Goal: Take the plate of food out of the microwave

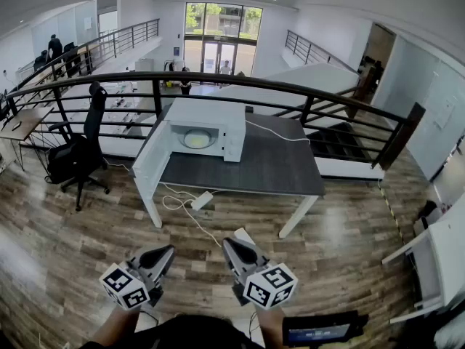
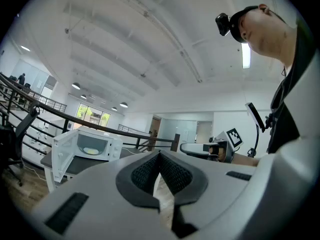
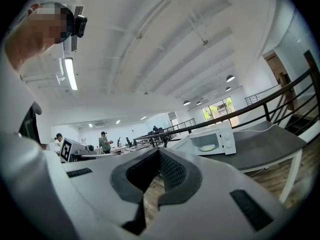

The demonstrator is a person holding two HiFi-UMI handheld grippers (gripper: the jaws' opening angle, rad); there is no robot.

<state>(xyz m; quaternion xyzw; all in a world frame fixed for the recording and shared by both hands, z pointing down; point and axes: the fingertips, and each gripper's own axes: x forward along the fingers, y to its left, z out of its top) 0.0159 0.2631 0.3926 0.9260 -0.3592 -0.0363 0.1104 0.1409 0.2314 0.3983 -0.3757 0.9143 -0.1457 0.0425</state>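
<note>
Both jaws together, empty: left tool (image 1: 170, 250), right tool (image 1: 227, 243). On worktop (image 1: 270, 167), back-left corner: microwave (image 1: 212, 114), door (image 1: 151, 161) open, plate (image 1: 197, 138) inside.

The microwave (image 1: 207, 131) is showing white, and the plate (image 1: 197, 139) inside is glowing pale yellow. The desk (image 1: 269, 167) is wearing a dark grey top over white legs. The floor (image 1: 65, 246) is running in brown wood grain. The left gripper (image 1: 167, 251) and right gripper (image 1: 228, 243) are carrying white cubes with black square markers.

glossy white microwave (image 1: 211, 113) on a matt grey table (image 1: 269, 167) over wood-look plank floor (image 1: 65, 238).
</note>
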